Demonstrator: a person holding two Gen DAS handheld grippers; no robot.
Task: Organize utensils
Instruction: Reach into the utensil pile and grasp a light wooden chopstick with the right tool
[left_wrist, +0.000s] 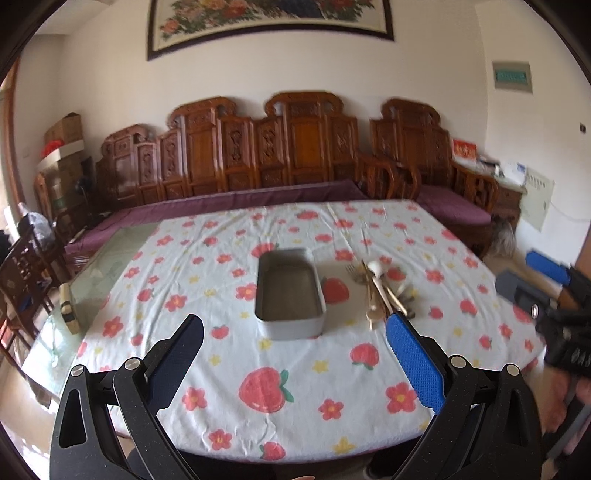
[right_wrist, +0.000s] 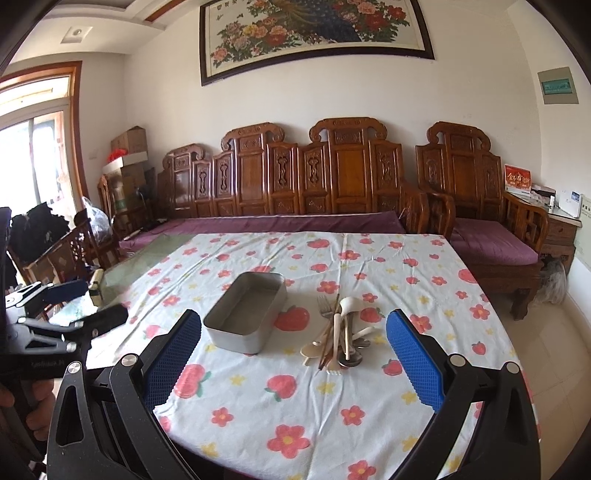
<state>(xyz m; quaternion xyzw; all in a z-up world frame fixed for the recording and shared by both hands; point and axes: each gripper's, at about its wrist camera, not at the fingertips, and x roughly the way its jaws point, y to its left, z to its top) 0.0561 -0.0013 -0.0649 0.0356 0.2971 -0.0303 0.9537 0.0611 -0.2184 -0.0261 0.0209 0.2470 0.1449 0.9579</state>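
A carved wooden sofa with purple cushions runs along the far wall, under a framed flower painting. Near it stands the tabletop, covered in a white cloth printed with strawberries and flowers; a bare glass strip shows at its far left edge. A grey rectangular tin sits open and empty near the middle of the cloth. Just to its right lies a loose pile of utensils: a metal fork, pale spoons, dark chopsticks and what look like metal spoons, though the heap is too tangled to count.

The left hand-held gripper hovers over the near edge of the tabletop, its blue-padded fingers spread wide with nothing between them. The right hand-held gripper hangs likewise above the near edge, spread wide and empty, facing the tin and the pile.
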